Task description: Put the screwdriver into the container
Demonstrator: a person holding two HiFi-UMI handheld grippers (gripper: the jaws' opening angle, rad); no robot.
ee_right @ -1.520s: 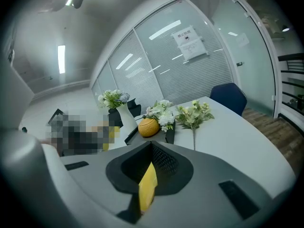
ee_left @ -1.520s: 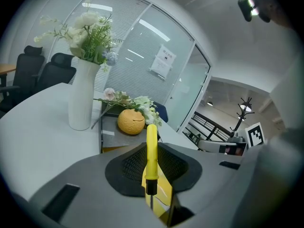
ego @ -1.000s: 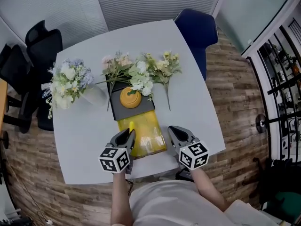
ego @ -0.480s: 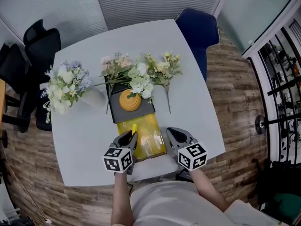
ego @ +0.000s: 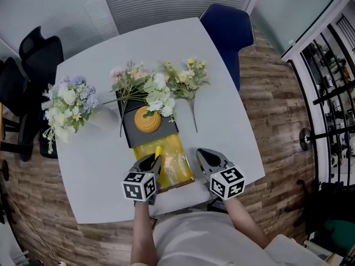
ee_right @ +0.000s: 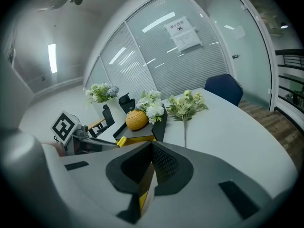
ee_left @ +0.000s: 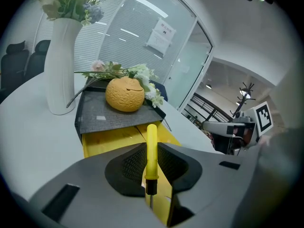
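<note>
I have the yellow-handled screwdriver (ee_left: 151, 148) clamped in the left gripper (ego: 148, 160), handle reaching over the near edge of the yellow container (ego: 180, 148). The right gripper (ego: 202, 155) sits closed and empty just right of the container. The carry looks nearly done: next I must lower the tool inside the container's walls and part the jaws. Beyond the container, a grey tray (ego: 161, 129), cut flowers (ego: 166, 85) and a white vase (ee_left: 61, 65) crowd the pale table (ego: 222, 115), with a blue chair (ego: 224, 26) behind on wood flooring (ego: 277, 104).
</note>
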